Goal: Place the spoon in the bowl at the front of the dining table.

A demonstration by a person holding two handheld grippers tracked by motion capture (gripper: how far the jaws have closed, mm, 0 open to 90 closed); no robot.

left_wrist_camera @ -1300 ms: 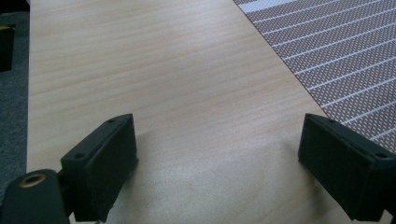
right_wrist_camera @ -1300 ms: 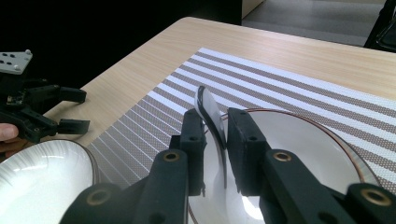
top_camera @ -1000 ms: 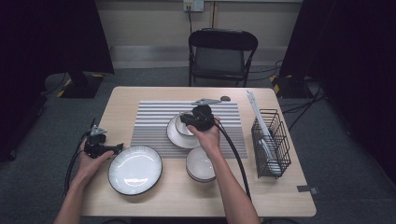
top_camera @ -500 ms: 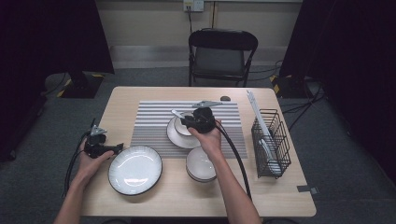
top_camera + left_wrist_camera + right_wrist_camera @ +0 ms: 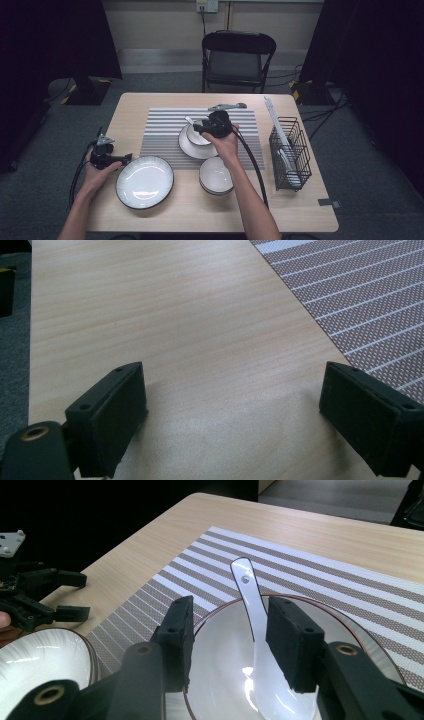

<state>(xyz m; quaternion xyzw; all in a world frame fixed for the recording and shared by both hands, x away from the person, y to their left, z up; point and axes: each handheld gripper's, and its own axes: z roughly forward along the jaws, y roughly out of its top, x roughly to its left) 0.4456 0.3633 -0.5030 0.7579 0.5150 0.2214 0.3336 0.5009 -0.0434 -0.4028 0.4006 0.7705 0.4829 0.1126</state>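
My right gripper (image 5: pixel 227 645), its jaws just loosened, straddles the white spoon (image 5: pixel 260 645), whose handle points to twelve o'clock from the bowl (image 5: pixel 220 680).

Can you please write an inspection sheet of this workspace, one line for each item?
Surface: wooden table with a striped placemat.
Job's things: white spoon resting in a small bowl that sits on a saucer on the placemat.
Clutter: large white plate, second bowl, black wire rack holding white pieces.
Grippers: right gripper over the bowl, jaws just opened, spoon handle between them, pads apart from it; left gripper open over bare table.
Cables: a black cable trails from the right gripper along the forearm.
Surroundings: folding chair behind the table, dark curtains, grey floor.
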